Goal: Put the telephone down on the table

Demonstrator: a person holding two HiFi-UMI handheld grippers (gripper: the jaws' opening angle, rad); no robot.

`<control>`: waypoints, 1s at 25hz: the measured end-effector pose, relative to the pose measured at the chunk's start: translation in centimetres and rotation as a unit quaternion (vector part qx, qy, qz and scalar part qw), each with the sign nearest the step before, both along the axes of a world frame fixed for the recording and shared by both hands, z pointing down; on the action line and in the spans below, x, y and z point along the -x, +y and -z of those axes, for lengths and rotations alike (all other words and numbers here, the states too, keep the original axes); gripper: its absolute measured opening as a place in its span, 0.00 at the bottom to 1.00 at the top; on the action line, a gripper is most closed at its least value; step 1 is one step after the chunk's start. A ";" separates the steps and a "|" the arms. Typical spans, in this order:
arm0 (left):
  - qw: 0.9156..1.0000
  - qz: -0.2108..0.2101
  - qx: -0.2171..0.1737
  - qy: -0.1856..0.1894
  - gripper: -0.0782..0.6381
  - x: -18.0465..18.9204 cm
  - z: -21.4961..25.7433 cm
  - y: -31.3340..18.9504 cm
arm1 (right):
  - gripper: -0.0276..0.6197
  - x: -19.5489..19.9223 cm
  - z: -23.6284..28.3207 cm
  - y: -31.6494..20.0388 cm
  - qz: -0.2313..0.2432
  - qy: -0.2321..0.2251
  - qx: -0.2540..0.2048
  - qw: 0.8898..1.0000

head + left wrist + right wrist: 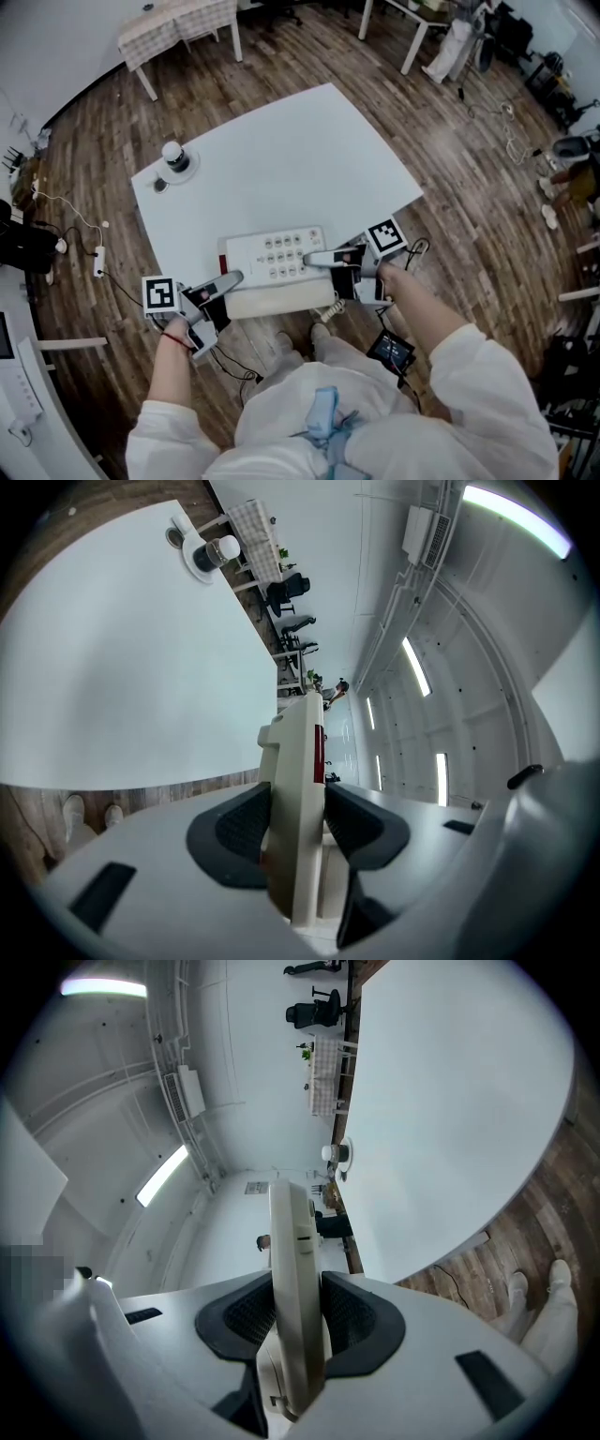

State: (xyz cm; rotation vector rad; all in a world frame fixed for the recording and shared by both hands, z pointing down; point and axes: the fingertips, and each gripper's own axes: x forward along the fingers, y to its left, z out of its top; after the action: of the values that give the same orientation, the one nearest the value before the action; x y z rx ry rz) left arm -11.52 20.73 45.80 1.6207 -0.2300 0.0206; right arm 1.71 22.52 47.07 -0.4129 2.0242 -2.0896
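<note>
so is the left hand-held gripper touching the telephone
Touching: the left gripper view shows the left hand-held gripper with both jaws pressed flat on the telephone, no gap.

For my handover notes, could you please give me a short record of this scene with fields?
telephone: cream, keypad up, at the near edge of the table
table: white
left tongs: shut on the telephone's left side
right tongs: shut on the telephone's right side
far left corner: cup on a saucer
telephone resting on table: cannot tell
</note>
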 end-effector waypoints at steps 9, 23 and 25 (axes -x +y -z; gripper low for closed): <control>1.000 0.005 0.010 -0.005 0.35 -1.8 0.0 -0.2 | 0.27 -2.0 -0.2 -0.3 -0.005 -0.002 0.006 1.000; 1.000 0.022 0.010 0.005 0.35 -4.7 1.9 0.4 | 0.27 -5.1 1.2 -0.2 0.006 -0.013 0.007 1.000; 1.000 0.026 0.013 0.002 0.35 -5.0 1.9 0.3 | 0.27 -5.5 1.2 -0.3 0.008 -0.011 0.007 1.000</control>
State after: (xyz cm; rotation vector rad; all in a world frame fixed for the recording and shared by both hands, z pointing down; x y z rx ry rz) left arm -6.52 21.06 43.89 1.5889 -0.2680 -0.0202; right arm 7.21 22.25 45.90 -0.3772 2.0079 -2.1094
